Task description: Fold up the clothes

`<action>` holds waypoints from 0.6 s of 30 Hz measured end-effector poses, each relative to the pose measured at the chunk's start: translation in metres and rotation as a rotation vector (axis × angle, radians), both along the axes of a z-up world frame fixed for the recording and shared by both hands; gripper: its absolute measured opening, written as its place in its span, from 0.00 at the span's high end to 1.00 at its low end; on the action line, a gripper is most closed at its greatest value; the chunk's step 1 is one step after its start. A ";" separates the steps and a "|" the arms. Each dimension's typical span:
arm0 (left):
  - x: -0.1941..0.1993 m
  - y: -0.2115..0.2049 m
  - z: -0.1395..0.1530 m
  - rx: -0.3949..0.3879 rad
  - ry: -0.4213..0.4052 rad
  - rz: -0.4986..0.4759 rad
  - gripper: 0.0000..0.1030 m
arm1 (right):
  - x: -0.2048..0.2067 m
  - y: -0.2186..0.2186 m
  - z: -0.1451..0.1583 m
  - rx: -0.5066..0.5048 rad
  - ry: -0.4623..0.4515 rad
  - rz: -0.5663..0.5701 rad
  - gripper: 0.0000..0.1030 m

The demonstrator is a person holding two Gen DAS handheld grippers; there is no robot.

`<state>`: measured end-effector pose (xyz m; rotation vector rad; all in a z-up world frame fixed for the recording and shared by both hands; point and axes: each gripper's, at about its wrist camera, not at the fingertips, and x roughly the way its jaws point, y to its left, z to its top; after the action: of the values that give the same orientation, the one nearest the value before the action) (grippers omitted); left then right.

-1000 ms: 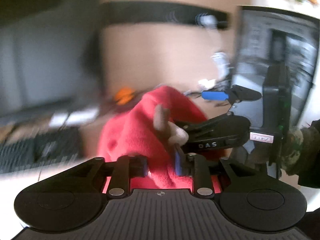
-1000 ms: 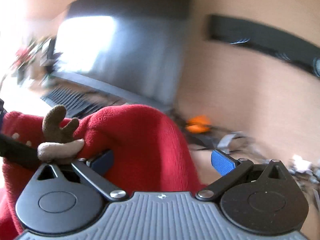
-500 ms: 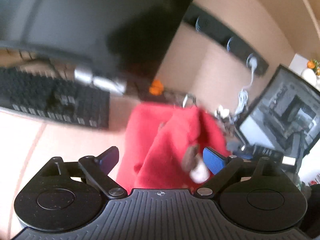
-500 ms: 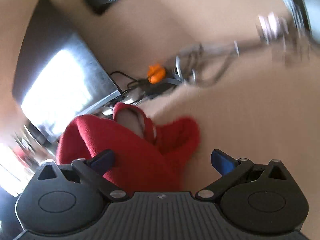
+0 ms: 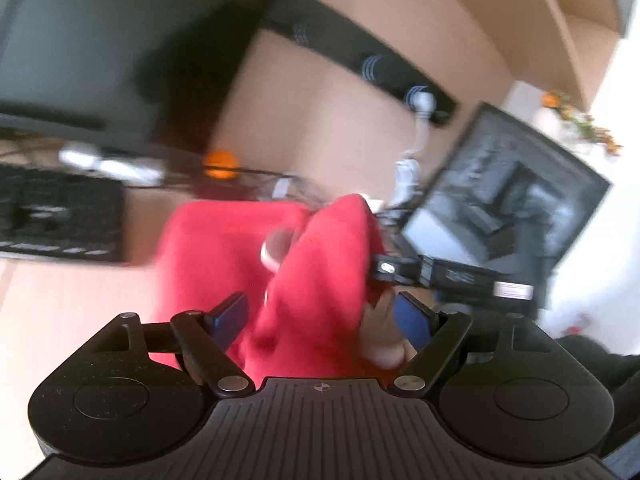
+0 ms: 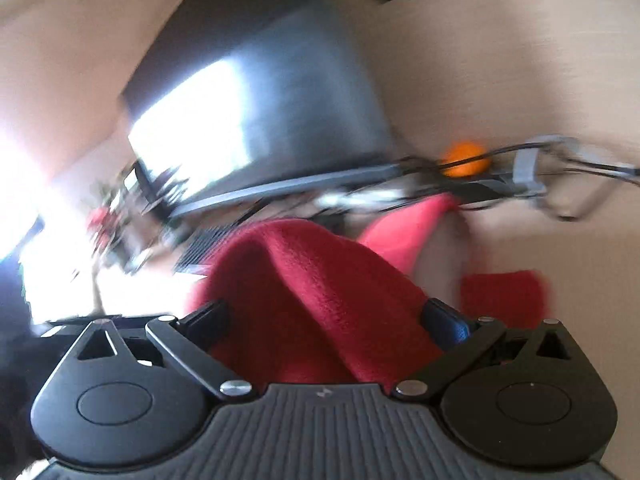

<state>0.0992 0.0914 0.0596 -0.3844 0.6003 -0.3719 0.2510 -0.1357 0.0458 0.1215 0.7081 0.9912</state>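
A red fleece garment (image 5: 224, 248) lies bunched on the pale desk (image 5: 60, 312), with a beige plush trim piece (image 5: 380, 340) near its right side. My left gripper (image 5: 320, 318) stands wide around a raised fold, and its jaws are closing; the pads do not visibly press the cloth. One black finger (image 5: 400, 270) of the right gripper reaches into the fold from the right. In the right wrist view the red garment (image 6: 320, 280) fills the gap of my right gripper (image 6: 326, 318), whose jaws stand wide. Both views are blurred.
A black keyboard (image 5: 52, 220) and a large dark monitor (image 5: 100, 40) stand at the left. A second screen (image 5: 508, 188) is at the right. An orange object (image 5: 219, 164) and tangled cables (image 6: 560, 172) lie behind the garment, against the wall.
My left gripper, shut on the red cloth a second ago, has opened wide. The right gripper stayed wide, and the cloth now fills its gap. Both views have rolled and shifted.
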 end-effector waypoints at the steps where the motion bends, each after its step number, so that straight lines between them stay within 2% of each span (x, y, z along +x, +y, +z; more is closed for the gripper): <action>1: 0.000 0.009 -0.004 0.022 0.028 0.055 0.18 | -0.004 0.014 -0.003 -0.036 -0.036 0.009 0.00; 4: 0.003 0.028 -0.015 0.072 0.112 0.180 0.18 | -0.011 0.036 -0.002 -0.125 -0.131 0.034 0.00; 6: 0.005 0.038 -0.023 0.092 0.162 0.232 0.18 | -0.008 0.021 0.010 -0.128 -0.165 0.045 0.00; 9: 0.008 0.035 -0.026 0.091 0.170 0.203 0.16 | 0.004 -0.012 0.028 -0.115 -0.187 0.005 0.00; 12: 0.009 0.032 -0.026 0.054 0.149 0.153 0.10 | 0.032 -0.033 0.030 -0.158 -0.198 -0.164 0.00; 15: 0.019 0.023 -0.030 0.041 0.157 0.116 0.10 | 0.058 -0.030 0.020 -0.241 -0.228 -0.290 0.00; 18: 0.035 0.016 -0.037 0.077 0.191 0.100 0.10 | 0.076 0.001 0.009 -0.286 -0.241 -0.264 0.00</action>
<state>0.1337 0.1069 0.0225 -0.3773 0.7765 -0.2167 0.3272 -0.1352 0.0546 -0.1496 0.5876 0.6316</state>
